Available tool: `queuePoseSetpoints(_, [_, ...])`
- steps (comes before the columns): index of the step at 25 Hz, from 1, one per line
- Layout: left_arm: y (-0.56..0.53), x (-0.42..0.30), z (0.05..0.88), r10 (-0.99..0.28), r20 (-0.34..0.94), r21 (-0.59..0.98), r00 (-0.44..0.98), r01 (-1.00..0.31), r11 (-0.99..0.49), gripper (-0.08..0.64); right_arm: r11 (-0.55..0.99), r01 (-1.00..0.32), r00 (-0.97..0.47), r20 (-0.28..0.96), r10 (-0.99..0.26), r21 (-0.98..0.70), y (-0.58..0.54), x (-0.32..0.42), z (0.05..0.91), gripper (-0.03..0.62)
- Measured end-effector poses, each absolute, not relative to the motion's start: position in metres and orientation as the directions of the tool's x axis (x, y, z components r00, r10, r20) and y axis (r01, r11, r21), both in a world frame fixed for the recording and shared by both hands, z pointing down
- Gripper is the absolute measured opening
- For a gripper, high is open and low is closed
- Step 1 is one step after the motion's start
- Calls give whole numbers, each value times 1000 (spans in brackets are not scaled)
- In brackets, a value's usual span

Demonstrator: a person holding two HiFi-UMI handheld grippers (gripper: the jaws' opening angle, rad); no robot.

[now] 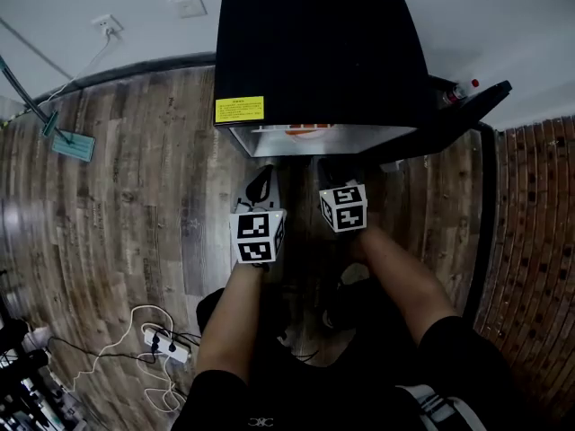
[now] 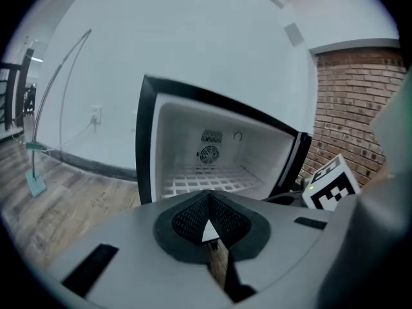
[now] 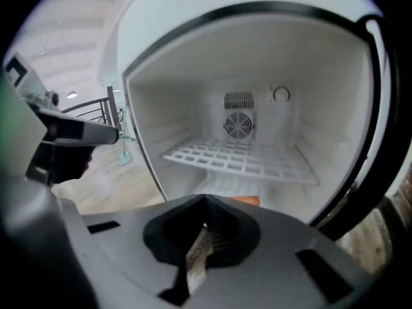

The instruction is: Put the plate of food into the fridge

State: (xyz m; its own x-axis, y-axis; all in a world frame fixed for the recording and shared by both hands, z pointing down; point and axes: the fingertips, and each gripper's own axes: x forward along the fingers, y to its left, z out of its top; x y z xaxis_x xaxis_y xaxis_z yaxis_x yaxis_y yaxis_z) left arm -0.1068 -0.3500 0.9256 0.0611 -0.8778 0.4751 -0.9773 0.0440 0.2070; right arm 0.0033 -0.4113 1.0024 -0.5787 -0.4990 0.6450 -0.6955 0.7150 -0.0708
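**Plate Inside, Fridge Door Not Yet Closed**

Standing on the wooden floor point(image 1: 135, 196) in front of the small black fridge point(image 1: 314, 52). Holding the left hand-held gripper point(image 1: 260, 185) closed and empty just short of the opening, apparently parked there with no load to carry. Glimpsing only an orange sliver of the plate of food point(image 3: 243, 201) low inside the fridge, below the bare wire shelf point(image 3: 241, 159), probably set there for an easy slide in. Holding the right hand-held gripper point(image 1: 337, 171) just beside the left, likewise shut on nothing and drawn clear of the plate. Facing the door point(image 1: 467, 115) swung wide to the right, and judging the closing of it to be the one step remaining.
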Motion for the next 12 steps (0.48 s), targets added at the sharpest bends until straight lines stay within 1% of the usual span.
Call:
queuePoseSetpoints(2, [-348,-105,882,-876,477,199,63,-979,38,-2,732,-677,-601,633,-489,-78,-396,4,949,12])
queuePoseSetpoints(6, [-336,-98,788,-864,496,252,90,-967,44,-2,732,-675,-617,615,-491,-93,-369,8,836,12])
queuePoseSetpoints(12, [-325,-72,613,-859,491,271,143,-963,-6,-2,665,-738,-602,559,-571,-116,-353,27,635,12])
